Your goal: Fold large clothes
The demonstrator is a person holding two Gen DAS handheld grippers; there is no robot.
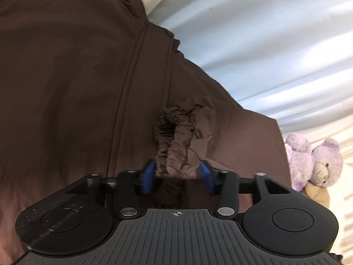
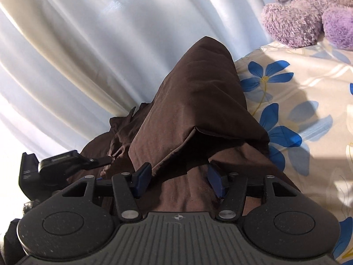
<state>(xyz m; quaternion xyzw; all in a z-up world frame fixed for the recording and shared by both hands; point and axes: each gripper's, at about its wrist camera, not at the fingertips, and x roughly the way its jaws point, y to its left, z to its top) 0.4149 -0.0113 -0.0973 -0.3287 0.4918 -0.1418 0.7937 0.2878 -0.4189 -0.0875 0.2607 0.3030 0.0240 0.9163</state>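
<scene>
Left wrist view: my left gripper [image 1: 177,174] has its fingers apart around the elastic cuff [image 1: 176,137] of the brown jacket [image 1: 66,77], spread on the bed. My right gripper [image 2: 179,180] is spread wide over a folded jacket edge [image 2: 174,152]; floral sheet [image 2: 308,101] lies rightward, purple bear [image 2: 308,11] beyond.

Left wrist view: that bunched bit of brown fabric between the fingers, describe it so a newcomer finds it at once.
Start from the big brown garment filling the left wrist view. Follow its long stitched seam down toward the left gripper. There, between the blue pads, sits the elastic cuff, the only tightly gathered, ruffled fabric on otherwise smooth cloth.
</scene>
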